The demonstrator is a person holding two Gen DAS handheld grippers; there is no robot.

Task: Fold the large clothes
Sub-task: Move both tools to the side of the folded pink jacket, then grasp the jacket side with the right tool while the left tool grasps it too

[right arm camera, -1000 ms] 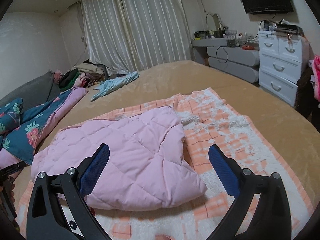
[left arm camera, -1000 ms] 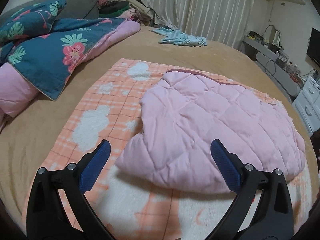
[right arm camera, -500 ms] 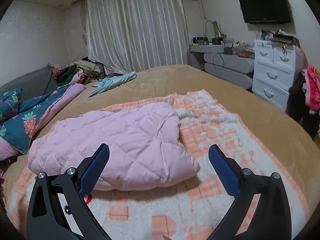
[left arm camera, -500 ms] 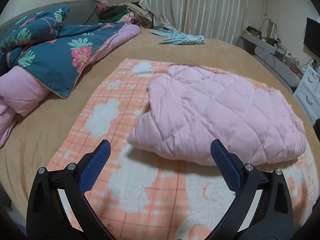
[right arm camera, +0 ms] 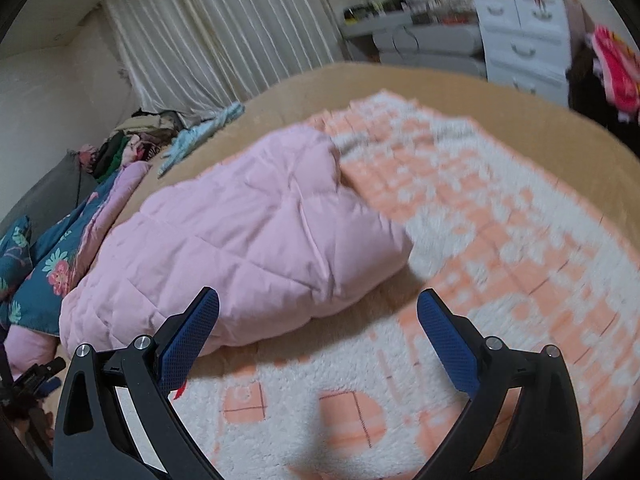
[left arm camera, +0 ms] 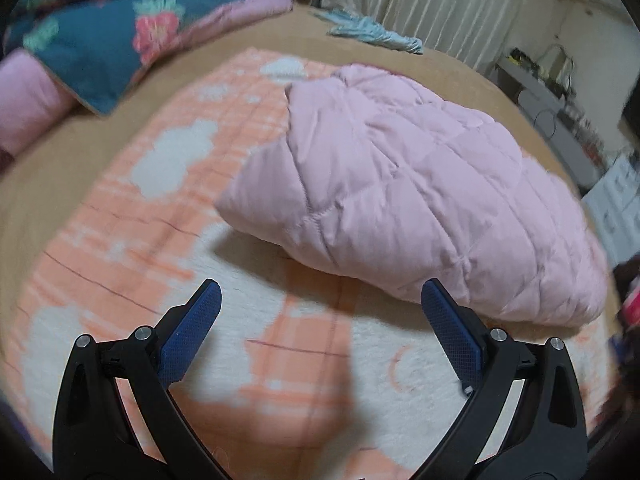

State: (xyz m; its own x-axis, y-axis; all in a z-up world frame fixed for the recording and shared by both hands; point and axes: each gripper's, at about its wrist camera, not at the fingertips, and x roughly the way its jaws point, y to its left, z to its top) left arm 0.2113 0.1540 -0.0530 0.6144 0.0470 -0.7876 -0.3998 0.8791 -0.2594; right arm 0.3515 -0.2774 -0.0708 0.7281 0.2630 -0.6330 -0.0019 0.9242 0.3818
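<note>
A pink quilted garment (left arm camera: pixel 408 184) lies folded into a puffy bundle on an orange and white checked blanket (left arm camera: pixel 160 216). In the right wrist view the same garment (right arm camera: pixel 248 232) sits left of centre on the blanket (right arm camera: pixel 500 240). My left gripper (left arm camera: pixel 320 312) is open, its blue pads empty, short of the bundle's near edge. My right gripper (right arm camera: pixel 318 316) is open too, with nothing between its fingers, hovering over the blanket just in front of the bundle's near right corner.
A teal floral duvet with pink lining (left arm camera: pixel 104 40) is heaped at the left of the tan bed (left arm camera: pixel 52 152). A light blue cloth (left arm camera: pixel 372 32) lies near the curtains (right arm camera: pixel 224 40). White drawers (right arm camera: pixel 524 44) stand beyond the bed's right side.
Both grippers have drawn back from the pink bundle and tilted; more blanket shows in front of them. The bundle has not moved. Both stay open.
</note>
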